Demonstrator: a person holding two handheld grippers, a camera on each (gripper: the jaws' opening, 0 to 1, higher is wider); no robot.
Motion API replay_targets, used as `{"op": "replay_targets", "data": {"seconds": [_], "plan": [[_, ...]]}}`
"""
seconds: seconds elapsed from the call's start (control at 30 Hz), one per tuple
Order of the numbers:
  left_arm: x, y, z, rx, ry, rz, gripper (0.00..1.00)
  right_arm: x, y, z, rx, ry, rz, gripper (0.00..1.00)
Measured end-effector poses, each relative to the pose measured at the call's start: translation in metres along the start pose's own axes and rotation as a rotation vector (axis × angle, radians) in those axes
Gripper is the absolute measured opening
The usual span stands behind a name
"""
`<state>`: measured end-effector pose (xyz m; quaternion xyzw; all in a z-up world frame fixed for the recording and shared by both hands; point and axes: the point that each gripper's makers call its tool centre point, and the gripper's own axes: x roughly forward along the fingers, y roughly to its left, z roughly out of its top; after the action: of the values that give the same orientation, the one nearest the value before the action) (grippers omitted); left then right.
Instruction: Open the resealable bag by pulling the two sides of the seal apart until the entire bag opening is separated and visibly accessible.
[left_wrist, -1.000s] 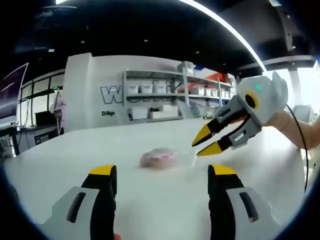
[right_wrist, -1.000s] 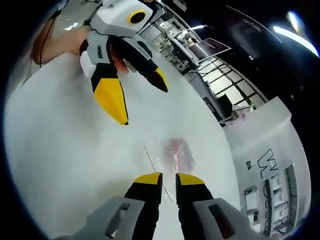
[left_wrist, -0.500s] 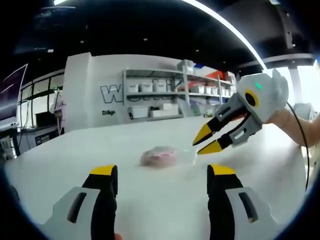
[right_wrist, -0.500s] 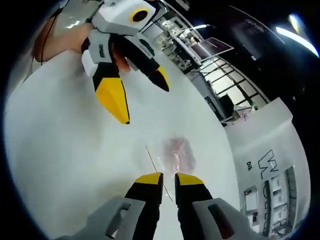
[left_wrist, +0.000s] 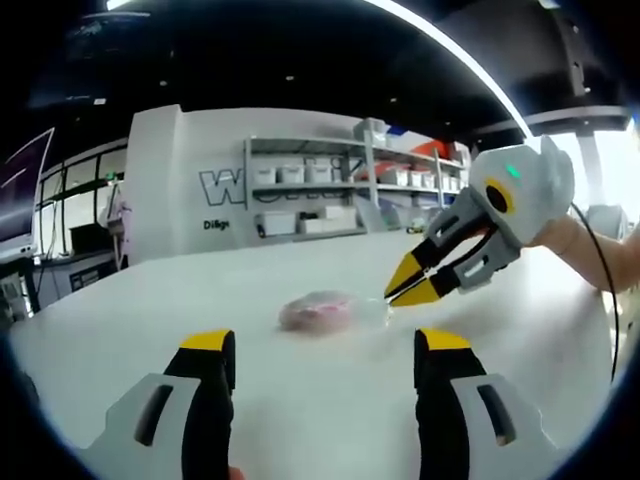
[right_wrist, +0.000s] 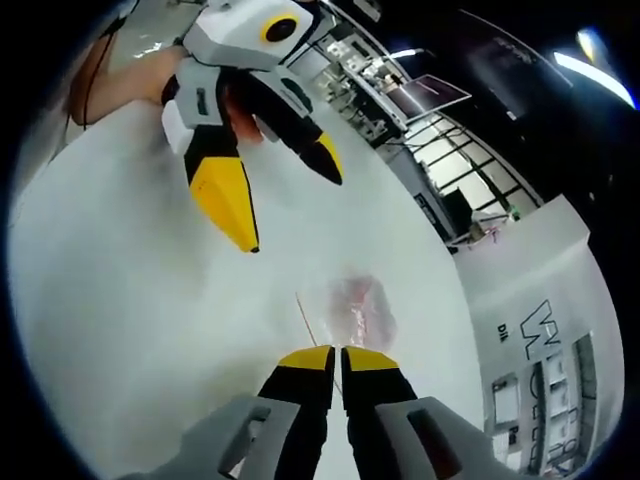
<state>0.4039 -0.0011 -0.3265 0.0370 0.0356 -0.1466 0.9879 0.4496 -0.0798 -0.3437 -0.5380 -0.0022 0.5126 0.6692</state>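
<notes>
- A clear resealable bag (left_wrist: 330, 312) with something pink inside lies flat on a white table (left_wrist: 300, 400).
- The right gripper (left_wrist: 408, 288) has its yellow tips pinched together on the bag's near edge.
- The left gripper (left_wrist: 320, 350) hangs above the table, jaws spread wide, holding nothing.
- Shelves (left_wrist: 310, 195) stand behind.

**Colours on the bench**

I note the table (left_wrist: 300, 400) is plain white, unpatterned. The bag (left_wrist: 330, 312) is clear, its contents showing pink. The left gripper (left_wrist: 320, 350) has a light grey body, black jaws and yellow tips. The right gripper (right_wrist: 335, 358) is coloured the same, and in the left gripper view carries a small green light. The back wall (left_wrist: 180, 180) is white with dark lettering; the shelves (left_wrist: 330, 190) are grey, holding white boxes.
</notes>
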Motion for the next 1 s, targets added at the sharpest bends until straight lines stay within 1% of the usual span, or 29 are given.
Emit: {"op": "replay_targets", "data": {"seconds": [0.27,0.43,0.6,0.83,0.93,1.0], "plan": [[0.000,0.000,-0.001,0.000,0.002,0.001,0.73,0.000,0.001,0.000,-0.006,0.004,0.008,0.00],[0.000,0.000,-0.001,-0.001,0.002,0.000,0.73,-0.001,0.000,0.000,0.008,0.002,0.000,0.00],[0.000,-0.001,0.000,0.002,0.002,-0.004,0.73,-0.002,0.000,0.002,0.076,-0.005,0.022,0.00],[0.000,-0.004,0.001,-0.003,-0.006,-0.020,0.72,-0.007,-0.007,0.008,0.190,-0.055,0.018,0.00],[0.001,-0.005,0.001,0.002,-0.004,-0.021,0.72,-0.008,-0.009,0.009,0.211,-0.066,0.014,0.00],[0.001,-0.005,0.001,0.004,-0.003,-0.022,0.72,-0.008,-0.008,0.008,0.209,-0.059,0.017,0.00]]}}
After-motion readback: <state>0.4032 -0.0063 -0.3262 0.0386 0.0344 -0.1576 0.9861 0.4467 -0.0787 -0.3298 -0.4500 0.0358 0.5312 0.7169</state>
